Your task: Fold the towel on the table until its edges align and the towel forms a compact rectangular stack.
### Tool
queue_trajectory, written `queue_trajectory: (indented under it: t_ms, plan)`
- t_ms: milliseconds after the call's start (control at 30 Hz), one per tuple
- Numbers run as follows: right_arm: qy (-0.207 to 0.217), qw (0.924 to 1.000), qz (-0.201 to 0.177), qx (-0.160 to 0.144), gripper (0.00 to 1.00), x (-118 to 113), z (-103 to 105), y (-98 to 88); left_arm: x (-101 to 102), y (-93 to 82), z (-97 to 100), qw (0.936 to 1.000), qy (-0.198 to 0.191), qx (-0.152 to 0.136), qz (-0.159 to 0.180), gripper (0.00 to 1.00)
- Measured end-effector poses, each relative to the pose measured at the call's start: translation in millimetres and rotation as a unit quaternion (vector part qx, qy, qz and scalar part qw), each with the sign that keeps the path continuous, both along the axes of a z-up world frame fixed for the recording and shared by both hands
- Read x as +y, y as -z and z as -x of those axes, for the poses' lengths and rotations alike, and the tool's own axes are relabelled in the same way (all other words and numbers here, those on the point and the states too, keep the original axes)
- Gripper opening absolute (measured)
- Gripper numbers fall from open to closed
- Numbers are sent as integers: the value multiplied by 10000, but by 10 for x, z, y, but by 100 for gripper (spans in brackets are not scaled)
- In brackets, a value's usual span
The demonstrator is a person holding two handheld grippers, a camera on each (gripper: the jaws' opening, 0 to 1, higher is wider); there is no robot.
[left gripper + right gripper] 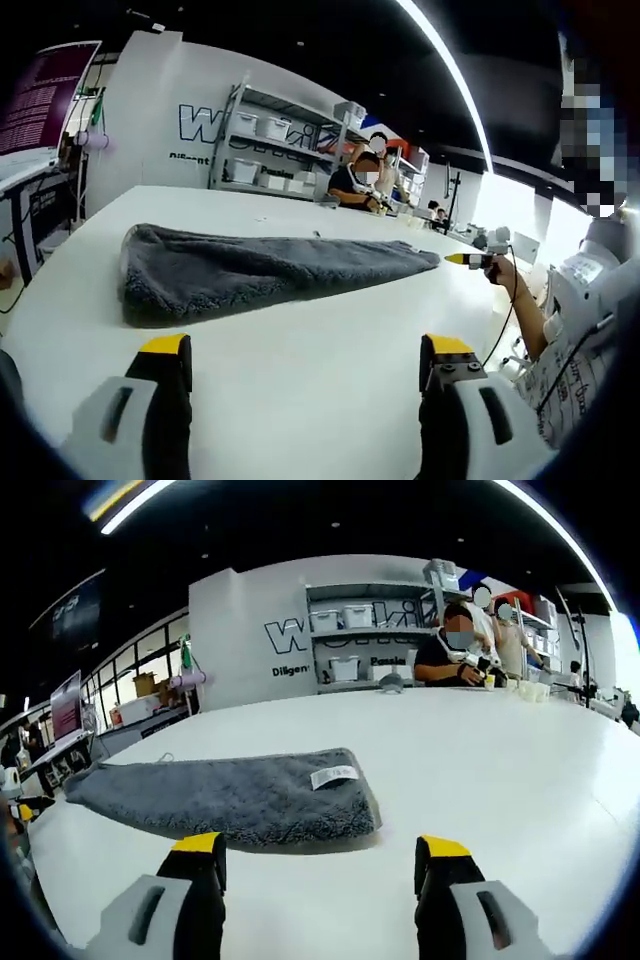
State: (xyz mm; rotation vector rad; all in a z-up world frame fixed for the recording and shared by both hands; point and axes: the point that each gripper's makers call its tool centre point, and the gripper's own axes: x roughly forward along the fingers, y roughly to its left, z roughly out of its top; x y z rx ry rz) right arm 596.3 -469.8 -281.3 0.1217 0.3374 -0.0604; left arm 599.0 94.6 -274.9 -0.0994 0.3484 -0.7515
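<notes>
A grey towel (250,272) lies flat on the white counter (320,350), stretched long and narrowing to a point at one end, a white tag (333,776) on its top. The left gripper (305,368) and right gripper (318,860) hover short of it, jaws wide, holding nothing.

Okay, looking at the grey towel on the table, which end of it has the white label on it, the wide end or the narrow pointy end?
The wide end. The white label sits on the towel near its broad square edge; the opposite end tapers to a point with no label.
</notes>
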Motion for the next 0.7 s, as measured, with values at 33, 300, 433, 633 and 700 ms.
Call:
queue_trajectory:
  t_ms: [33,300,433,633,700]
  plan:
    - [42,10000,3,25,76,-39,-40,-1,0,2,-1,10000,3,1,-8,99]
    - [353,9993,-80,-22,33,-259,-236,-4,70,53,-70,9998,-80,109,-153,97]
    - [555,9984,10,90,32,-371,-301,16,84,28,-97,9999,-87,101,-92,97]
    - [514,9981,18,347,32,-373,-396,115,59,23,-115,9999,-26,89,-88,97]
    - [503,9979,40,418,31,-378,-415,149,64,23,-123,9999,-31,85,-83,97]
